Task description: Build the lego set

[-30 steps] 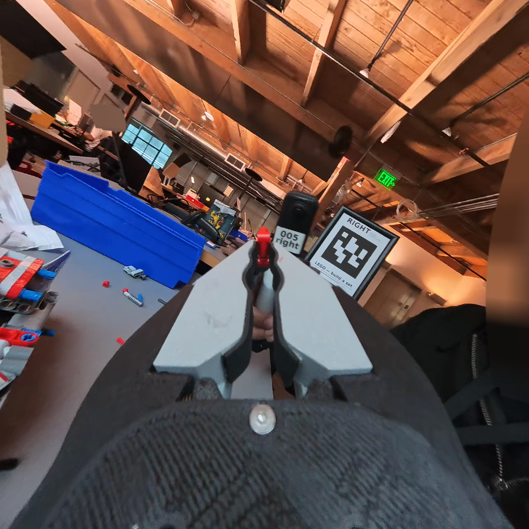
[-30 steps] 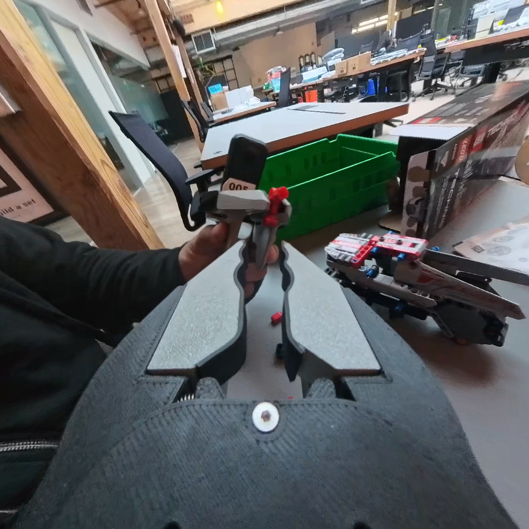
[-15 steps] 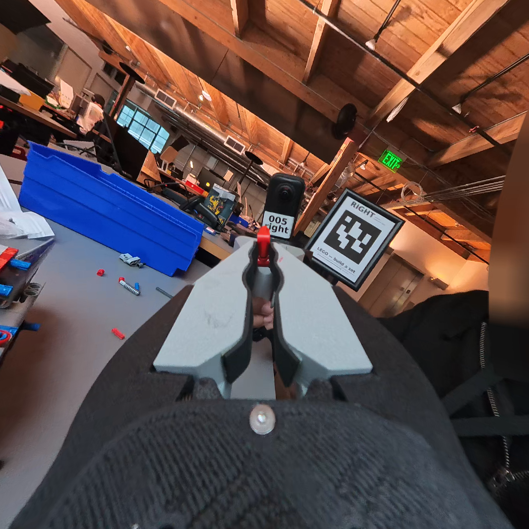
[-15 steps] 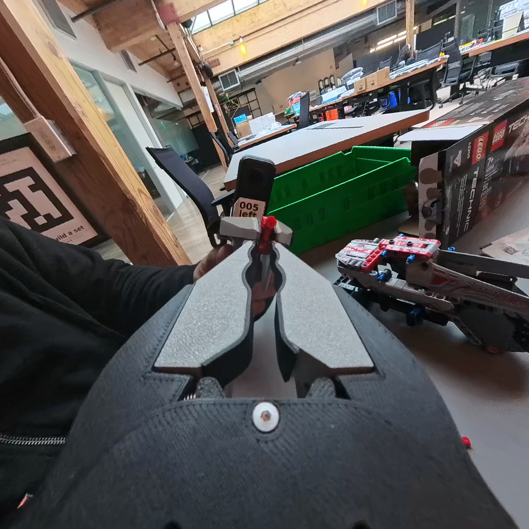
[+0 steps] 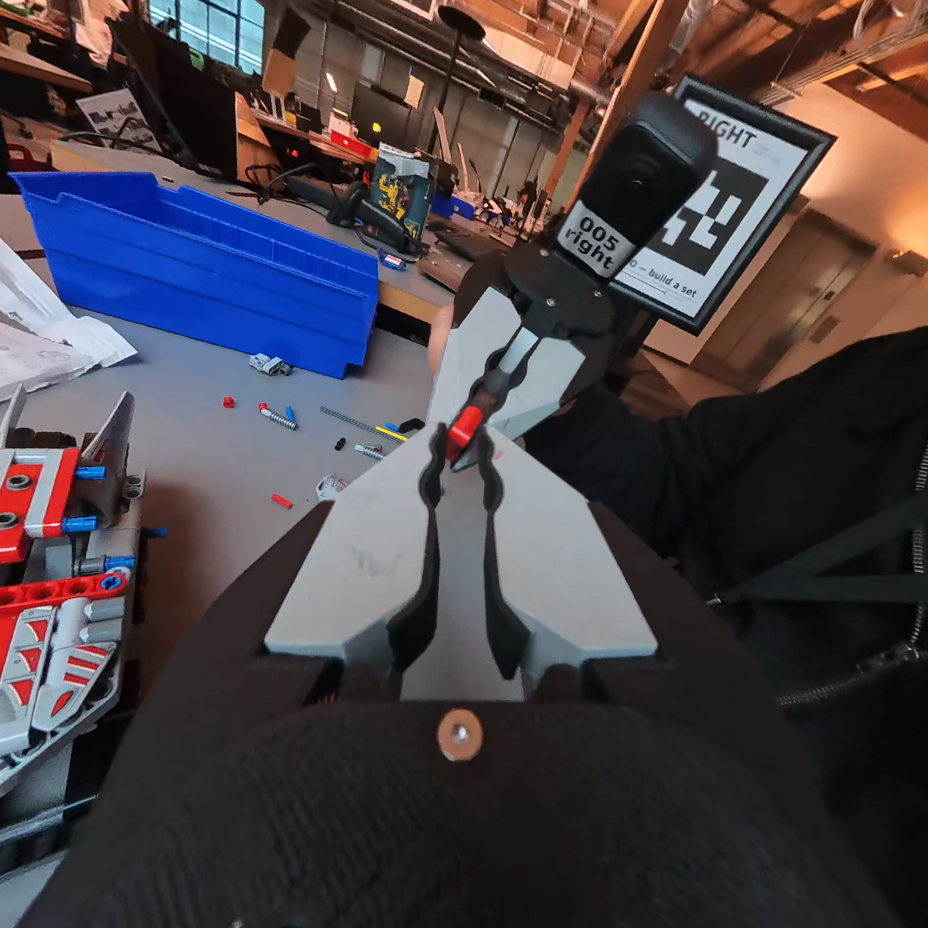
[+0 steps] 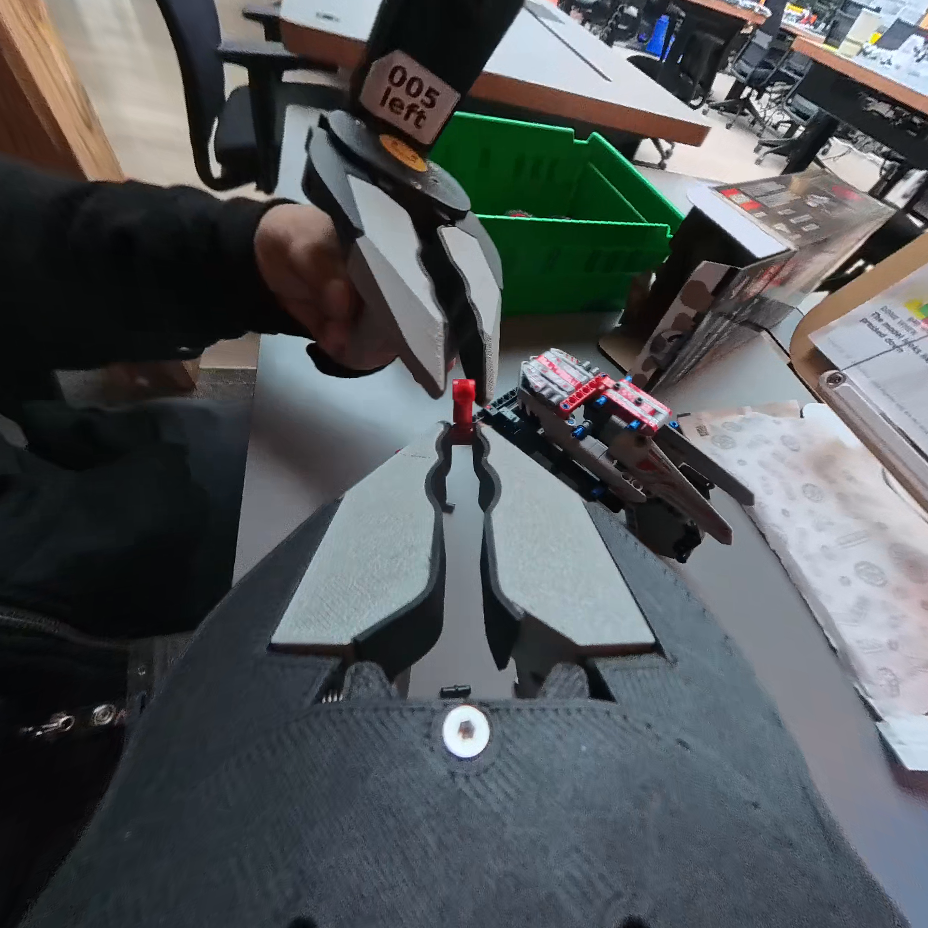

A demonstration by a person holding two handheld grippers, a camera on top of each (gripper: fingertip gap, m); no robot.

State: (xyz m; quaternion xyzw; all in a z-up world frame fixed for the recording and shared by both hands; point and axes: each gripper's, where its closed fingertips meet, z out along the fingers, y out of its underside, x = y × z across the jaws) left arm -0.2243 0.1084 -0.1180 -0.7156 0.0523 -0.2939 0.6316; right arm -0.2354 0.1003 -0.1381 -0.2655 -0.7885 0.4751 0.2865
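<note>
Right claw (image 6: 462, 436) — pinching red peg (image 6: 462, 396) at its tips; left claw (image 5: 459, 442), spread, no longer gripping it, tips just beside — handover apparently made; beyond on bench (image 6: 311, 452): part-built model (image 6: 602, 442), awaiting peg.

At the centre of the frame, your left gripper (image 5: 459, 449) has its jaws slightly parted around a small red peg (image 5: 463, 433), which the right gripper (image 5: 482, 409) pinches from above. A blue bin (image 5: 201, 271) sits upper left on the grey table (image 5: 201, 452). The red and grey lego model (image 5: 55, 567) lies at the left edge, with loose pieces (image 5: 278, 417) scattered between.
</note>
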